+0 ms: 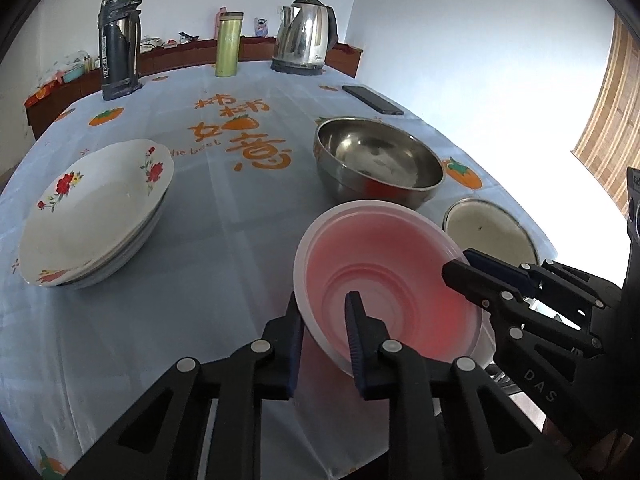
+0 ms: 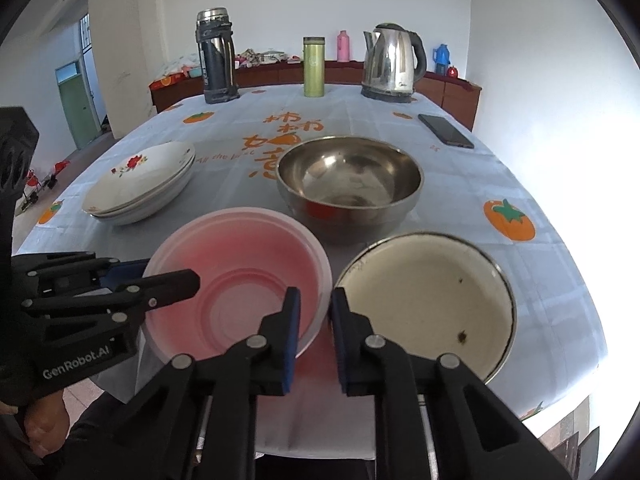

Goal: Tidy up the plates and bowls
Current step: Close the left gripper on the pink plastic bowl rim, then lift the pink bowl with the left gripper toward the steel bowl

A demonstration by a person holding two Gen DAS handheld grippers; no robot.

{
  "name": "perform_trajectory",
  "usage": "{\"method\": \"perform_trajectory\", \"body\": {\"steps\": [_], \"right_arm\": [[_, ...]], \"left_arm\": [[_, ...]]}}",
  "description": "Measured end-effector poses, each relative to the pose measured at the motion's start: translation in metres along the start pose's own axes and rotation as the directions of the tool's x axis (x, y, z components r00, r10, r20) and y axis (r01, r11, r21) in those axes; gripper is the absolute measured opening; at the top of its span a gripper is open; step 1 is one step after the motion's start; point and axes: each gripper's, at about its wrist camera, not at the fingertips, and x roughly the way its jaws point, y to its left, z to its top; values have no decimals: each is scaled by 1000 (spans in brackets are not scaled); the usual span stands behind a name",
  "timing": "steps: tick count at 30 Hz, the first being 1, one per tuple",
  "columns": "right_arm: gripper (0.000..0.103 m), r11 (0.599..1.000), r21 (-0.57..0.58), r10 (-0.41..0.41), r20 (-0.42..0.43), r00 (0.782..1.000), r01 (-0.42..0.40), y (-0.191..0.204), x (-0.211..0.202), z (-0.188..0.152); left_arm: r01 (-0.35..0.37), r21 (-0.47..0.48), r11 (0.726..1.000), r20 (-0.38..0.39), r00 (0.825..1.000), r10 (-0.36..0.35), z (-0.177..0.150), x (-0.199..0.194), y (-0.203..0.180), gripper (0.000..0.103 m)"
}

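Near the table's front edge, both grippers are clamped on the translucent pink plastic bowl (image 1: 384,276): left gripper (image 1: 326,320) pinches its near-left rim, one finger inside, one outside; right gripper (image 2: 314,312) pinches the right-hand rim the same way. The bowl looks tilted and maybe just off the pale blue persimmon-print tablecloth (image 1: 224,216); can't tell for sure, the pink glow under it suggests a gap.

Neighbours: white enamel bowl with dark rim (image 2: 428,300) just beside the pink one on the right, nearly touching at the rim. Large stainless steel bowl (image 2: 348,184) directly behind. Stack of white floral shallow plates (image 1: 96,212) well apart to the left.

My read of the step: pick up the pink bowl and nest it with the other bowls, probably into the steel one, which looks wide enough to take it.

To do it well:
- keep both hands level with each other; thin plastic rim will flex or slip if one side leads
- lift straight up first, so the right outer finger doesn't knock the enamel bowl
- clear the steel bowl's near rim before moving forward
- lower centred, let go with both together.

Risk: rim pops out of one grip and the bowl swings. Black phone (image 2: 446,130), steel kettle (image 2: 392,64), green flask (image 2: 314,66), dark thermos (image 2: 216,56) stand far back, out of the way.
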Motion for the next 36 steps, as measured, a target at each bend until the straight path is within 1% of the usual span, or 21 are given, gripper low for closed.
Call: {"method": "perform_trajectory", "body": {"steps": [10, 17, 26, 29, 36], "right_arm": [[15, 1000, -1, 3, 34, 999, -3, 2, -7, 8], [15, 1000, 3, -1, 47, 999, 1, 0, -10, 13], [15, 1000, 11, 14, 65, 998, -14, -1, -13, 17], [15, 1000, 13, 22, 71, 997, -23, -1, -14, 18], [15, 999, 22, 30, 90, 995, -32, -2, -17, 24]], "left_arm": [[13, -20, 1000, 41, 999, -13, 6, -11, 2, 22], [8, -8, 1000, 61, 998, -7, 10, -18, -2, 22], [-16, -18, 1000, 49, 999, 17, 15, -16, -1, 21], [-28, -16, 999, 52, 998, 29, 19, -17, 0, 19], [-25, -20, 999, 56, 998, 26, 28, -18, 1, 19]]}}
